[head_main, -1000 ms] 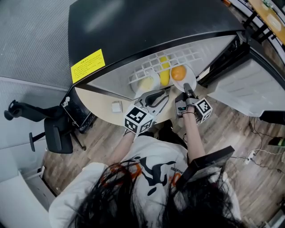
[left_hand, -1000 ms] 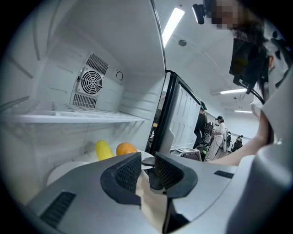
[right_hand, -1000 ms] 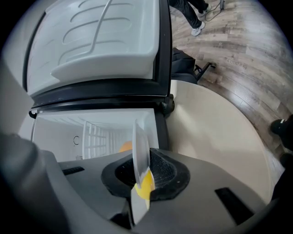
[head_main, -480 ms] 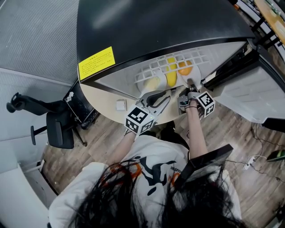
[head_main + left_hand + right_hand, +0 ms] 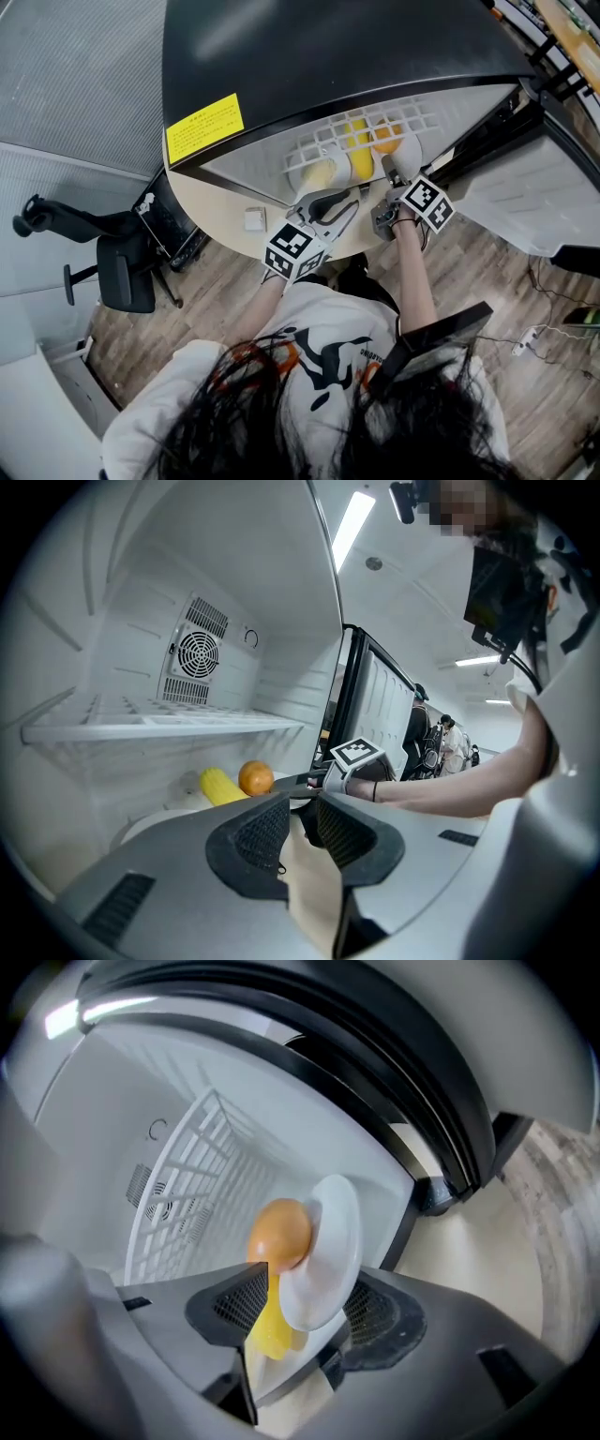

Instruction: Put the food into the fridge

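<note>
The white plate (image 5: 328, 1251) carrying an orange (image 5: 279, 1232) rests on the fridge's lower shelf, beside a yellow corn cob (image 5: 359, 159) and a second pale plate (image 5: 319, 173). My right gripper (image 5: 305, 1302) reaches into the fridge. Its jaws are opening, with the plate's near rim standing loosely between them. In the head view this gripper (image 5: 392, 176) sits at the fridge's front edge. My left gripper (image 5: 323, 202) hovers over the cream table in front of the fridge. Its jaws stand slightly apart and hold nothing. From the left gripper view (image 5: 302, 825) the orange (image 5: 255, 778) and corn (image 5: 220, 786) lie ahead.
A white wire shelf (image 5: 375, 127) spans the fridge above the food. The fridge door (image 5: 544, 187) hangs open at the right. A small white object (image 5: 254, 218) lies on the round cream table (image 5: 220, 202). An office chair (image 5: 103, 272) stands to the left.
The right gripper carried the plate with the orange deeper onto the shelf, and its jaws have spread apart from the rim. The left gripper has hardly moved.
</note>
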Available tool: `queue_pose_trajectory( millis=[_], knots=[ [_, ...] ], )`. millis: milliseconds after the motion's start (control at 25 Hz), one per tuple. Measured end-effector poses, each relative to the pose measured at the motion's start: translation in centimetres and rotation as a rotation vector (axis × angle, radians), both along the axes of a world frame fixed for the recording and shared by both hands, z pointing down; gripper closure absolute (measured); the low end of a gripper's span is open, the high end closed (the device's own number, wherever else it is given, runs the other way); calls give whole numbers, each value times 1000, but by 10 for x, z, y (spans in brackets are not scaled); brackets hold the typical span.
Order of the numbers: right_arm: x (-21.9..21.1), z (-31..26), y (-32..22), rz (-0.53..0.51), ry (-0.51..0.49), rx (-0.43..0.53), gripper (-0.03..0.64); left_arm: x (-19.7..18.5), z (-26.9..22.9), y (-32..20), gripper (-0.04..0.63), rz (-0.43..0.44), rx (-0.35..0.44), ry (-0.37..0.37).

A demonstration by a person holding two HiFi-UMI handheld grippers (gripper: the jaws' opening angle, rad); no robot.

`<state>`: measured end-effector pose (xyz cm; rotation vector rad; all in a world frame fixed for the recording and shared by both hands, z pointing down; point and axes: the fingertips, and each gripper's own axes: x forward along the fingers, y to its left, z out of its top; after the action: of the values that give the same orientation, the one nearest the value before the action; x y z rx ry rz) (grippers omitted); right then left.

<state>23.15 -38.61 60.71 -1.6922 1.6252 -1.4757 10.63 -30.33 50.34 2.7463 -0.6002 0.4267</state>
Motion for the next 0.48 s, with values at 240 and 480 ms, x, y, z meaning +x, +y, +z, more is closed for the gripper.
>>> queue_pose_trajectory(
  millis=[240,480],
  knots=[
    [-8,4,6,-87,129,-106,350,0,0,3,502,5,4,-9],
    [-3,16,21,-80,123,-188,327,-3,0,4,502,-2,4,-10]
  ],
)
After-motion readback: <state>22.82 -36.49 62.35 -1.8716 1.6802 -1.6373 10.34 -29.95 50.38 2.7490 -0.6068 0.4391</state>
